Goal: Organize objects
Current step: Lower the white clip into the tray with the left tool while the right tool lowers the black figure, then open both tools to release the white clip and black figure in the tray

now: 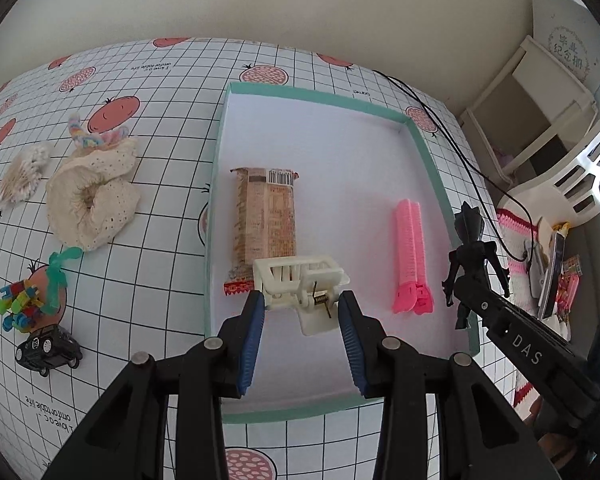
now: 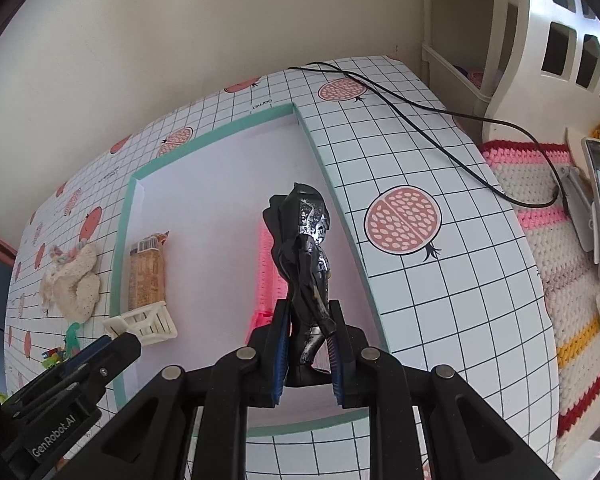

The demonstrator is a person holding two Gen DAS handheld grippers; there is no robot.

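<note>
A teal-rimmed white tray (image 1: 216, 184) (image 2: 118, 264) lies on the grid-patterned tablecloth. In it are a wrapped snack bar (image 1: 266, 216) (image 2: 146, 276) and a pink hair clip (image 1: 410, 256) (image 2: 270, 268). My left gripper (image 1: 302, 304) is shut on a white claw clip (image 1: 300, 284) (image 2: 144, 322), low over the tray's near half beside the snack bar's end. My right gripper (image 2: 308, 332) is shut on the legs of a black figurine (image 2: 306, 264) (image 1: 470, 248), which stands upright over the tray's right edge.
Left of the tray lie a cream scrunchie (image 1: 92, 196), a bundle of cotton swabs (image 1: 20, 176), a green ribbon (image 1: 58, 276), a colourful block toy (image 1: 18, 304) and a black toy car (image 1: 48, 350). A black cable (image 2: 420, 120) crosses the table's right side. A crocheted mat (image 2: 560, 260) lies beyond.
</note>
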